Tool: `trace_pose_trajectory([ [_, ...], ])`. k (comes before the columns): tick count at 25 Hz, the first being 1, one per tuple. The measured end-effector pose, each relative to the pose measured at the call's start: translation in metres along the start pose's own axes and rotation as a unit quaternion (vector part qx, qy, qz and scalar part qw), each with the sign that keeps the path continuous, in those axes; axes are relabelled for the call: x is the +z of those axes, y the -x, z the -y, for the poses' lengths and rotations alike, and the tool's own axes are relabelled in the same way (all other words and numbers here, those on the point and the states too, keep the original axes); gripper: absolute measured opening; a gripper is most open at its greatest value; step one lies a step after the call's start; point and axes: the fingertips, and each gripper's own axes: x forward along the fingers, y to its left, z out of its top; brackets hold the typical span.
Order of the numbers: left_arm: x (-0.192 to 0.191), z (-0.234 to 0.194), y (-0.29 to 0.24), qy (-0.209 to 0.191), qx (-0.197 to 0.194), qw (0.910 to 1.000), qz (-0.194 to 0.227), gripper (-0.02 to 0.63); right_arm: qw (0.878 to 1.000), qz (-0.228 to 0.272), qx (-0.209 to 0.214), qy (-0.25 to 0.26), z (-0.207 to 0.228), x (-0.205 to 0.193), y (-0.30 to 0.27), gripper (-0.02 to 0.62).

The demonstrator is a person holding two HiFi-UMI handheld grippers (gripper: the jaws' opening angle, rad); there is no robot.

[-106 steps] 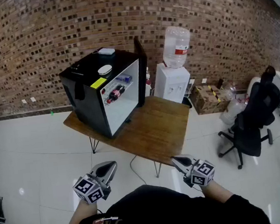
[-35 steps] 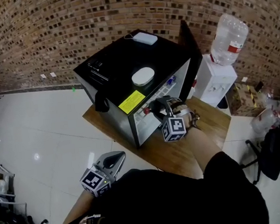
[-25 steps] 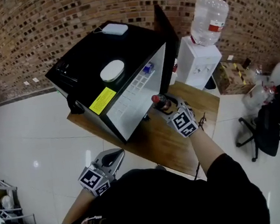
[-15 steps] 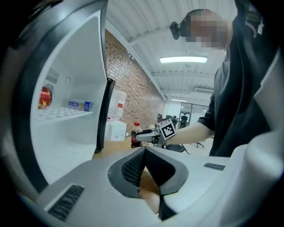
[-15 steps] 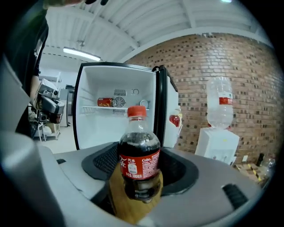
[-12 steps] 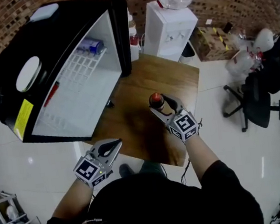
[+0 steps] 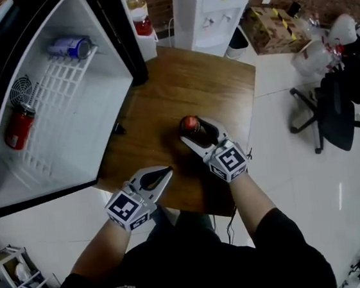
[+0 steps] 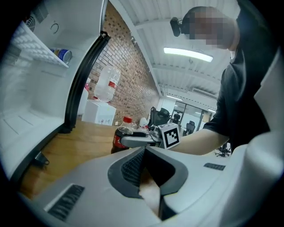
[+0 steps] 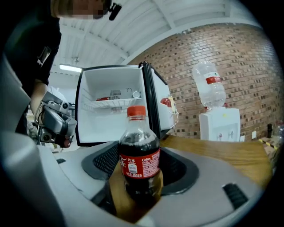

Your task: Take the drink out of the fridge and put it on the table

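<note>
A small cola bottle with a red cap and red label stands upright over the middle of the wooden table. My right gripper is shut on it, one jaw on each side of its body. In the right gripper view the cola bottle fills the gap between the jaws of the right gripper, with wood just beneath it. My left gripper hovers at the table's front edge, shut and holding nothing. The left gripper view shows the bottle past the closed left gripper.
The black fridge stands open at the left with a blue can and a red can inside. Its door juts over the table's far left corner. A water dispenser and an office chair stand beyond the table.
My right gripper has carried the cola bottle out of the fridge and brought it toward me over the table's middle. The left gripper has moved up to the table's front edge.
</note>
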Motion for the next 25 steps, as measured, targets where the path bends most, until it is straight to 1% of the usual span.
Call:
trace_pose_trajectory([
  [4, -0.009, -0.011, -0.012, 0.019, 0.004, 0.9998, 0.003, -0.003, 1.0, 0.012, 0.012, -0.003, -0.009, -0.004, 0.007, 0.307],
  [8, -0.008, -0.01, -0.015, 0.019, 0.002, 0.9998, 0.003, -0.003, 1.0, 0.004, 0.01, -0.011, -0.011, -0.006, 0.009, 0.316],
  [9, -0.005, -0.008, -0.014, 0.019, -0.001, 0.9998, 0.006, -0.003, 1.0, 0.0, 0.004, -0.009, -0.01, -0.005, 0.01, 0.319],
  [10, -0.001, -0.005, -0.011, 0.019, -0.004, 0.9997, 0.011, -0.003, 1.0, -0.003, -0.005, -0.006, -0.007, -0.003, 0.013, 0.349],
  [12, 0.011, 0.0, -0.003, 0.02, -0.006, 0.9994, 0.026, -0.003, 1.0, -0.006, -0.024, -0.004, -0.001, 0.004, 0.024, 0.37],
  [15, 0.031, 0.01, 0.022, 0.015, -0.01, 0.9986, 0.049, -0.003, 0.998, -0.013, -0.056, 0.008, 0.003, 0.013, 0.058, 0.371],
  [17, 0.041, 0.022, 0.046, 0.002, -0.014, 0.9983, 0.057, -0.003, 0.997, -0.024, -0.072, 0.011, -0.006, 0.024, 0.086, 0.366],
  [20, 0.047, 0.053, 0.097, -0.002, -0.028, 0.9975, 0.065, -0.004, 0.995, -0.036, -0.091, -0.001, -0.048, 0.041, 0.135, 0.282],
  [21, 0.048, 0.063, 0.115, 0.001, -0.035, 0.997, 0.07, -0.003, 0.994, -0.036, -0.103, -0.006, -0.064, 0.048, 0.153, 0.27],
  [22, 0.048, 0.073, 0.134, 0.0, -0.039, 0.9965, 0.073, -0.005, 0.992, -0.033, -0.117, -0.015, -0.079, 0.056, 0.17, 0.225],
  [24, 0.045, 0.091, 0.174, -0.015, -0.04, 0.9964, 0.073, -0.005, 0.989, -0.023, -0.142, -0.04, -0.112, 0.072, 0.198, 0.162],
  [25, 0.042, 0.101, 0.197, -0.022, -0.039, 0.9964, 0.072, -0.005, 0.987, -0.021, -0.151, -0.051, -0.131, 0.079, 0.211, 0.097],
])
